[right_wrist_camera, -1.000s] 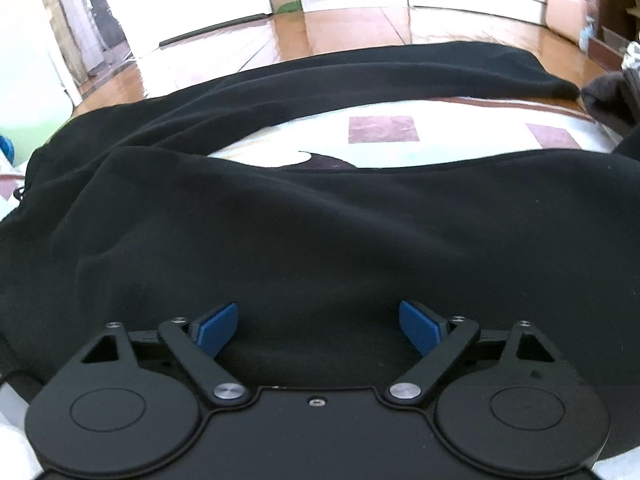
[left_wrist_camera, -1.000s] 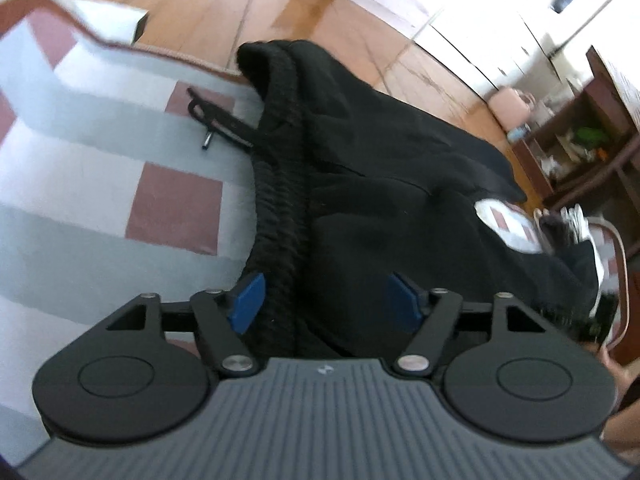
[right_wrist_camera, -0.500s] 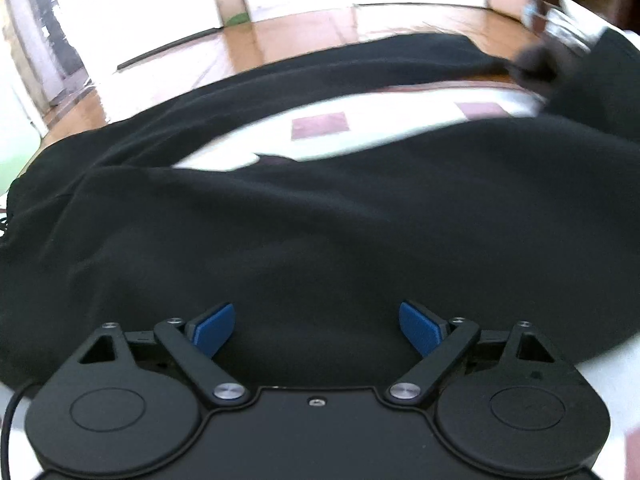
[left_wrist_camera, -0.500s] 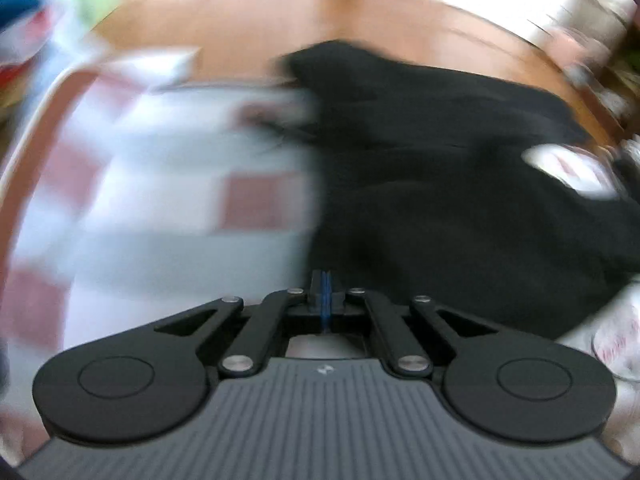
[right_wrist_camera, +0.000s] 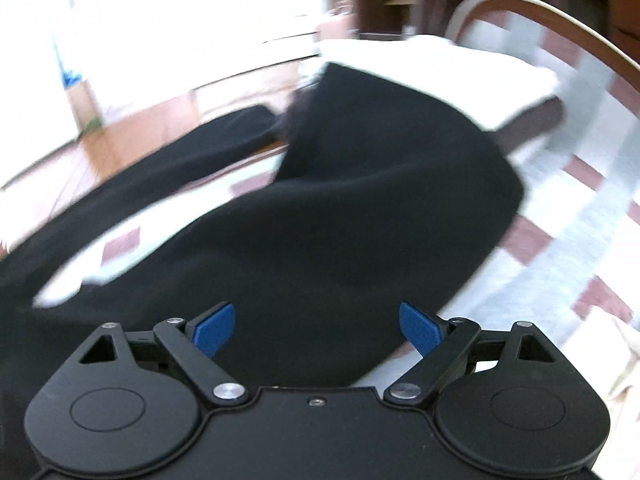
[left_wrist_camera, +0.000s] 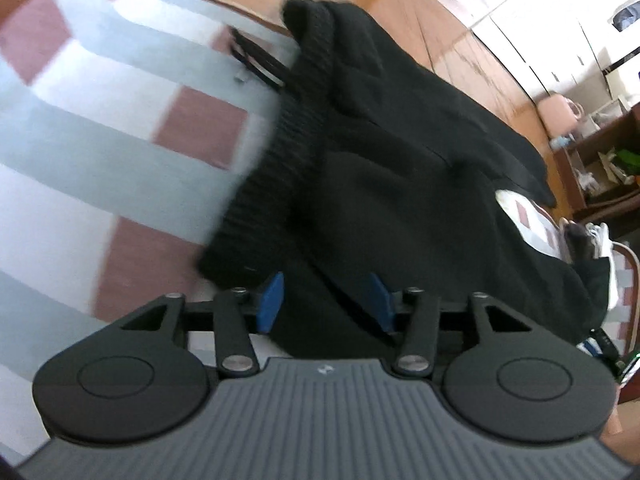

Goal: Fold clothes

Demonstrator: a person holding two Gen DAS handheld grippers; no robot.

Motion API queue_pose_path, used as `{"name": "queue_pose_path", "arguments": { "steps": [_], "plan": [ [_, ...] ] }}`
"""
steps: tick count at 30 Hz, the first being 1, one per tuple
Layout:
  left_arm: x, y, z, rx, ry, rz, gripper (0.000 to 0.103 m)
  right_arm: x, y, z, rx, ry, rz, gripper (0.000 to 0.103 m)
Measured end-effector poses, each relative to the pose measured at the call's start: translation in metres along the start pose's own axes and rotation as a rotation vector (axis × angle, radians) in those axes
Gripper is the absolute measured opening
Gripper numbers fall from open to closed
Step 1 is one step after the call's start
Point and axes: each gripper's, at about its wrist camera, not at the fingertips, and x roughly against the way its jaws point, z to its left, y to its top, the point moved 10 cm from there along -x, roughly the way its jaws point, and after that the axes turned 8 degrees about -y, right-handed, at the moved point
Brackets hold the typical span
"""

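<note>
On the checked blanket (left_wrist_camera: 120, 152), both the opening left gripper (left_wrist_camera: 324, 300) and released right gripper (right_wrist_camera: 316, 330) straddle black trousers (left_wrist_camera: 400, 168) ungripped.

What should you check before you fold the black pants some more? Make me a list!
1. Left gripper free to grab: ok, jaws opening, black fabric between them, pads not pressing.
2. Right gripper free: ok, jaws wide apart over cloth, nothing pinched.
3. Black pants lying flat: not ok, bunched, and a pant leg is flopped over.
4. Ribbed waistband findable: ok, beside the left gripper.
5. Drawstring tucked away: not ok, trailing on the checked cloth.
6. Pant hems lined up: cannot tell, picture blurred.
</note>
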Motion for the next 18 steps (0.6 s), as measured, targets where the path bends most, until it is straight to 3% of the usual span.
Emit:
{"name": "queue_pose_path", "arguments": {
  "steps": [5, 7, 10, 13, 14, 15, 17, 18],
  "plan": [
    [-0.023, -0.004, -0.017, 0.081, 0.001, 0.064, 0.058, -0.025, 0.000, -0.053, -0.223, 0.010, 0.048, 0.092],
    [-0.029, -0.004, -0.028, 0.058, 0.029, 0.070, 0.059, -0.042, 0.000, -0.073, -0.291, -0.005, 0.046, 0.092],
    [-0.034, -0.003, -0.045, 0.039, 0.038, 0.058, 0.061, -0.066, 0.010, -0.092, -0.355, -0.005, 0.011, 0.093],
    [-0.039, 0.005, -0.064, 0.047, 0.059, -0.014, 0.060, -0.076, 0.034, -0.092, -0.385, 0.047, -0.083, 0.092],
    [-0.042, 0.007, -0.072, 0.042, 0.062, -0.036, 0.060, -0.078, 0.040, -0.088, -0.396, 0.076, -0.099, 0.072],
    [-0.047, 0.009, -0.083, 0.032, 0.052, -0.052, 0.060, -0.080, 0.046, -0.080, -0.381, 0.106, -0.092, 0.030],
    [-0.058, 0.010, -0.102, 0.020, 0.039, -0.067, 0.060, -0.060, 0.066, -0.058, -0.254, 0.086, -0.127, 0.014],
    [-0.065, 0.009, -0.110, 0.009, 0.039, -0.070, 0.060, -0.041, 0.078, -0.053, -0.206, 0.076, -0.185, 0.009]
  ]
}}
